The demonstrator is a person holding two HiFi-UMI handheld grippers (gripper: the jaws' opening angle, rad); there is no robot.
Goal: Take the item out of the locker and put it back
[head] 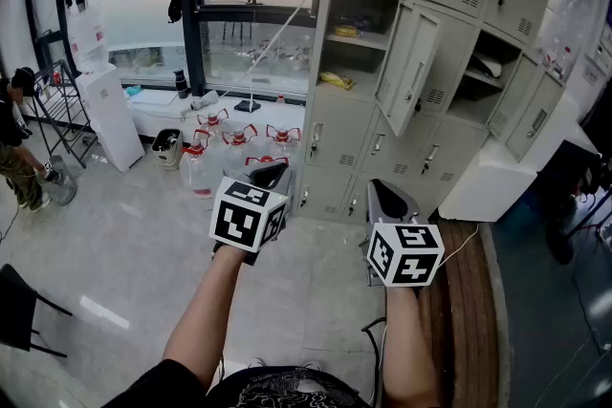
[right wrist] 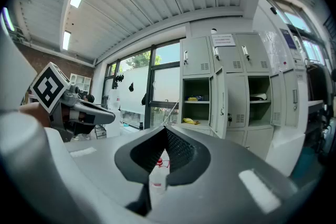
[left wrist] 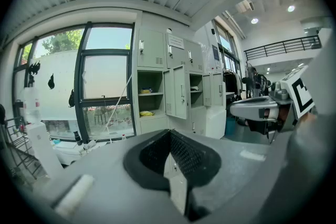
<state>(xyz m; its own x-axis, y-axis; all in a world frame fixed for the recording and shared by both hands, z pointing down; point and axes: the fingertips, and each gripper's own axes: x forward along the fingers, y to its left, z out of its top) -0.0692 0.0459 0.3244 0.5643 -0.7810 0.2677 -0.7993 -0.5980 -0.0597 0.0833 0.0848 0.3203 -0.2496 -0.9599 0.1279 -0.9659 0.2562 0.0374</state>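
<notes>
A grey locker bank (head: 356, 131) stands ahead, a few steps away. One compartment is open, its door (head: 412, 69) swung out. A yellow item (head: 337, 79) lies on its lower shelf, and another item (head: 349, 31) sits on the shelf above. The yellow item (left wrist: 146, 113) also shows in the left gripper view, and the same yellow item (right wrist: 190, 121) in the right gripper view. My left gripper (head: 271, 173) and right gripper (head: 387, 198) are held side by side, well short of the lockers. Both are shut and empty, the left gripper (left wrist: 169, 134) and right gripper (right wrist: 166, 129) each with tips meeting.
Several water jugs with red caps (head: 239, 148) stand on the floor left of the lockers. A second compartment (head: 490, 64) is open at the right. A white box (head: 492, 186) and a wooden bench (head: 469, 320) are on my right; a person (head: 14, 148) stands far left.
</notes>
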